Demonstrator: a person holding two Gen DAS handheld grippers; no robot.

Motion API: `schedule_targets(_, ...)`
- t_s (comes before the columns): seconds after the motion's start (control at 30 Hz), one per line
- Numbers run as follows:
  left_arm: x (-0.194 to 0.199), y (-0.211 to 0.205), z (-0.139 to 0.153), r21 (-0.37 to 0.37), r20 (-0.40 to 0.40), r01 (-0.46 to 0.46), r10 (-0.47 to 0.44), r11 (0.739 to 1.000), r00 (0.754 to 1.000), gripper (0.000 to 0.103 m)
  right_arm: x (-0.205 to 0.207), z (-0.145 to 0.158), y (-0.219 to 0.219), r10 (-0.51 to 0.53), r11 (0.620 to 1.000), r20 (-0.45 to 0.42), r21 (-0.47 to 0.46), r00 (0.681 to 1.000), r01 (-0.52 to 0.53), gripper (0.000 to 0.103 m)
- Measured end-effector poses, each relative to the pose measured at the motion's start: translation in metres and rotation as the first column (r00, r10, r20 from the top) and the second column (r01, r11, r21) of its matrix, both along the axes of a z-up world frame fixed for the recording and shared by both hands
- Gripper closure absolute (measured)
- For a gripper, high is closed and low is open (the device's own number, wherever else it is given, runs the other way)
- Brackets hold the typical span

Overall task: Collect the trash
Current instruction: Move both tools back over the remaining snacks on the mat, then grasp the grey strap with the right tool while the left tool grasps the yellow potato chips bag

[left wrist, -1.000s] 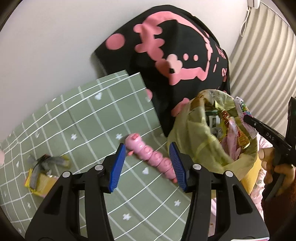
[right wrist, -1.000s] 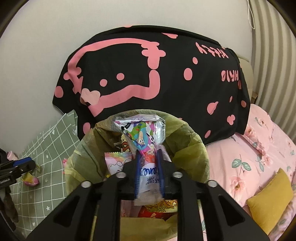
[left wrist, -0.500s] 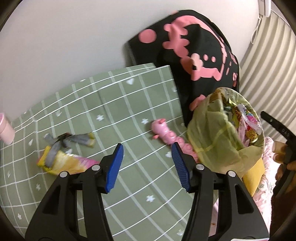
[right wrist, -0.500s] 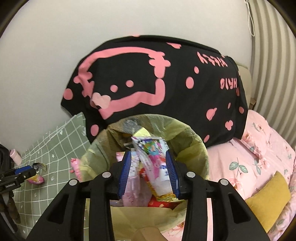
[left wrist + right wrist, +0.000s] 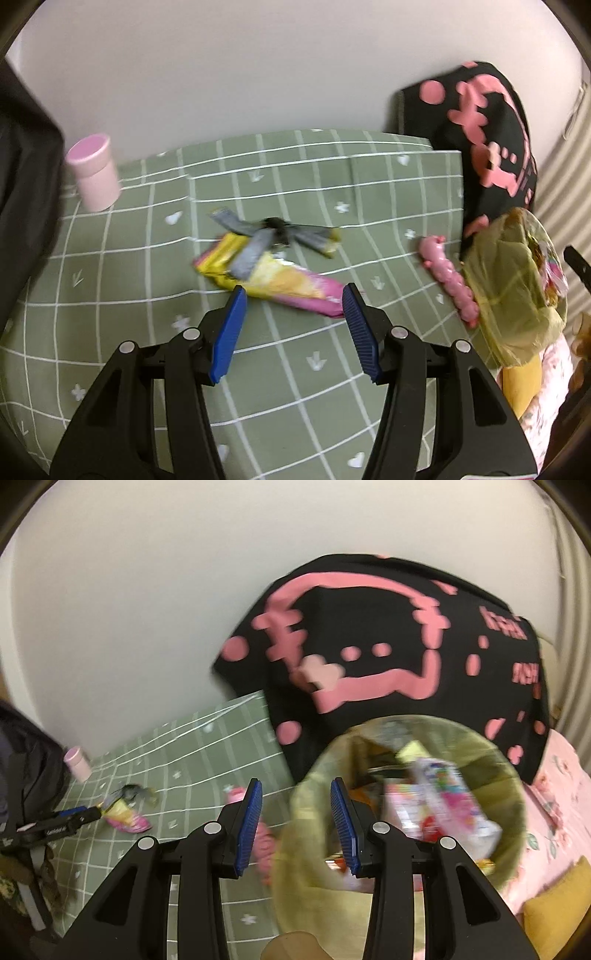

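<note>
The left gripper [image 5: 291, 314] hangs over the green grid-patterned sheet [image 5: 303, 387] with its blue-padded jaws apart and nothing between them; they have just been opening a little further. Just beyond their tips lies the next piece of trash, a crumpled yellow and pink snack wrapper [image 5: 273, 282], near the middle of the sheet, with a grey twisted foil wrapper [image 5: 258, 240] lying across its far end. The step in hand looks like the approach to that wrapper.

The right gripper [image 5: 295, 814] is over the near left rim of the yellow-green trash bag [image 5: 306, 853], which stands at the sheet's right edge against a black cushion with pink cartoon print [image 5: 388, 646]. Its jaws have just been opening and stand apart, empty; a colourful snack packet [image 5: 443, 794] lies loose on top of the heap inside the bag, so that drop appears done.

A pink segmented plastic toy [image 5: 448, 275] lies on the sheet touching the bag's side, and a pale pink cylindrical bottle [image 5: 94, 173] stands upright at the sheet's far left corner by the wall; whether either counts as trash cannot be told.

The next move probably calls for lowering the left jaws astride the wrapper's pink end, the part nearest the tips, and closing low enough to pinch the thin film without catching the sheet beneath. The foil piece may come along or slip off, so it could need its own pick.
</note>
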State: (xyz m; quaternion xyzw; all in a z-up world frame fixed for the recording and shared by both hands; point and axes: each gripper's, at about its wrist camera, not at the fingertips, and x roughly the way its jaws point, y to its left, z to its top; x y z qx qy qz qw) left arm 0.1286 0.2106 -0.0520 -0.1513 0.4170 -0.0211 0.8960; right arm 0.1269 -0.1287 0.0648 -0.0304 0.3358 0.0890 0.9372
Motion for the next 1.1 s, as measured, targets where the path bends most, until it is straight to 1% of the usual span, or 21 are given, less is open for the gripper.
schedule_targets(0.2, 0.001, 0.014, -0.004, 0.020, -0.010, -0.020, 0.020, 1.000, 1.000, 0.052, 0.003, -0.022, 0.034, 0.099, 0.995, -0.040, 0.010, 0.994, -0.099, 0.066)
schedule_targets(0.37, -0.002, 0.023, -0.003, 0.034, -0.015, -0.037, 0.038, 0.999, 0.999, 0.052, 0.011, -0.040, 0.055, 0.146, 0.989, -0.083, 0.035, 0.986, -0.144, 0.066)
schedule_targets(0.63, -0.011, 0.038, 0.000, 0.046, -0.008, -0.073, 0.074, 0.996, 0.997, 0.052, 0.023, -0.062, 0.093, 0.252, 0.968, -0.127, 0.053, 0.959, -0.247, 0.066)
schedule_targets(0.7, -0.014, 0.043, 0.001, 0.043, -0.007, -0.091, 0.091, 0.995, 0.996, 0.052, 0.030, -0.069, 0.105, 0.295, 0.955, -0.135, 0.079, 0.946, -0.287, 0.066)
schedule_targets(0.73, -0.018, 0.048, 0.001, 0.036, -0.006, -0.106, 0.107, 0.994, 0.994, 0.052, 0.034, -0.072, 0.111, 0.318, 0.947, -0.141, 0.090, 0.938, -0.307, 0.060)
schedule_targets(0.8, -0.023, 0.053, 0.002, 0.030, -0.007, -0.121, 0.121, 0.992, 0.993, 0.052, 0.041, -0.078, 0.126, 0.364, 0.930, -0.152, 0.108, 0.919, -0.350, 0.054)
schedule_targets(0.87, -0.028, 0.058, 0.001, 0.033, -0.012, -0.136, 0.137, 0.990, 0.991, 0.052, 0.049, -0.085, 0.143, 0.417, 0.908, -0.172, 0.116, 0.893, -0.401, 0.054)
schedule_targets(1.1, -0.037, 0.074, -0.006, 0.019, -0.040, -0.174, 0.174, 0.985, 0.984, 0.052, 0.086, -0.123, 0.211, 0.551, 0.831, -0.243, 0.079, 0.798, -0.550, 0.054)
